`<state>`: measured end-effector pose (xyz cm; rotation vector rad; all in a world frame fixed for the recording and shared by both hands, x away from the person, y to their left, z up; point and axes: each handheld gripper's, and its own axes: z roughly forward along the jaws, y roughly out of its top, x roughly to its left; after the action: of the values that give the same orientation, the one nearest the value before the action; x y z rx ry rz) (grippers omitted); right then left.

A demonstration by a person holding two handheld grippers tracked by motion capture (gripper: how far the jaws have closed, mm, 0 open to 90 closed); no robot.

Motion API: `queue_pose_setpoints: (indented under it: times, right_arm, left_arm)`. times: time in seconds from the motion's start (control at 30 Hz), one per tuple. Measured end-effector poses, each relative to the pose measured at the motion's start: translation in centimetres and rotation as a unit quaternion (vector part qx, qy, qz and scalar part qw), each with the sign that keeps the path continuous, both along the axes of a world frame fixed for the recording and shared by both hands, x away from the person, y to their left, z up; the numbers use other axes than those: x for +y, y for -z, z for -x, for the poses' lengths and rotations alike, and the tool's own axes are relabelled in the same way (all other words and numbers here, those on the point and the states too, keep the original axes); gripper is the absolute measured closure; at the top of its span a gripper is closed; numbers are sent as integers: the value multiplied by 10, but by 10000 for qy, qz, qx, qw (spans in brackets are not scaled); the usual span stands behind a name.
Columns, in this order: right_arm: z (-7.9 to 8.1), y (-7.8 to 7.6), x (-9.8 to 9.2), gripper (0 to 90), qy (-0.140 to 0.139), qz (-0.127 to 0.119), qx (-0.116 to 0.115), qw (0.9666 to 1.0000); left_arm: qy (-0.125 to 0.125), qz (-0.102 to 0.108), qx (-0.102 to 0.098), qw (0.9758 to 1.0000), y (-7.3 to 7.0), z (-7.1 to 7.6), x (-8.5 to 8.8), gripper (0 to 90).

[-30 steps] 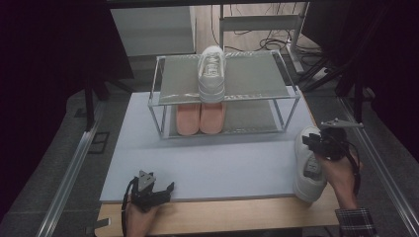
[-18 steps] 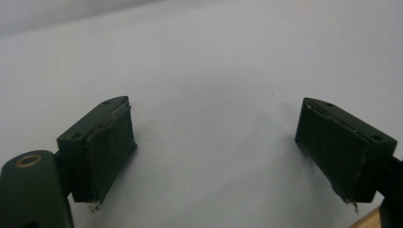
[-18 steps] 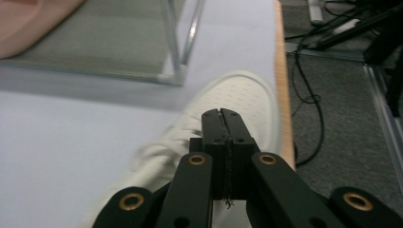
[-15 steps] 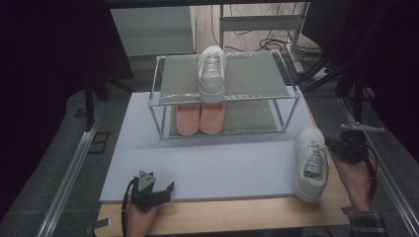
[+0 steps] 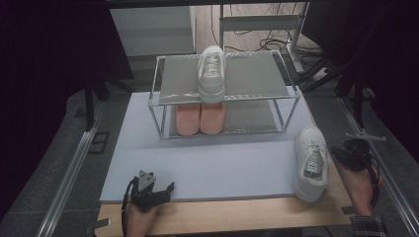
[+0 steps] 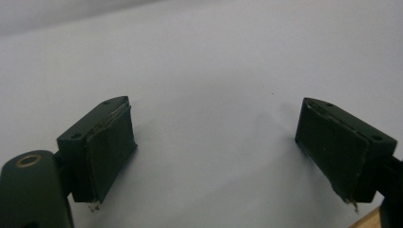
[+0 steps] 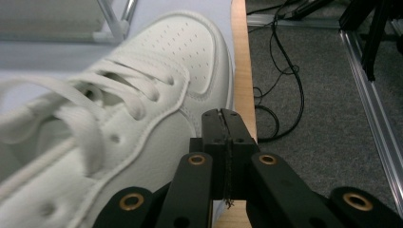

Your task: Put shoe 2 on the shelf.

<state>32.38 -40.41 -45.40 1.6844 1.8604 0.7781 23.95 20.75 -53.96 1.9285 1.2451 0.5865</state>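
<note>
A white sneaker (image 5: 311,160) lies flat at the right edge of the pale mat (image 5: 222,158), toe pointing away from me. My right gripper (image 5: 347,152) sits just to its right, off the shoe. In the right gripper view the black jaws (image 7: 223,114) are pressed together with nothing between them, and the sneaker (image 7: 119,128) lies to their left. My left gripper (image 5: 165,191) rests on the mat's front edge. Its pads (image 6: 107,147) stand wide apart over bare mat, open and empty.
A metal two-shelf rack (image 5: 291,94) stands at the back of the mat. One white sneaker (image 5: 211,74) sits on its top shelf and a pink pair (image 5: 200,118) below. The wooden table edge (image 5: 237,215) runs along the front; cables (image 7: 285,95) lie on the floor to the right.
A second ago the right gripper held the white sneaker tilted above the table's right side. The sneaker now lies flat, and the right hand has drawn away to the right and down. The left gripper has not moved.
</note>
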Motion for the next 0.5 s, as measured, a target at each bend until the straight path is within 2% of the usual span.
queue_pose_setpoints:
  times: [0.23, 0.5]
  right_arm:
    - [-7, 12, 2, 892, -54, -75, 106, 9999]
    - [-7, 14, 5, 895, 17, -48, 59, 10000]
  left_arm:
    - [1, 0, 1, 10000, 0, 0, 0, 126]
    - [2, 1, 0, 10000, 0, 0, 0, 126]
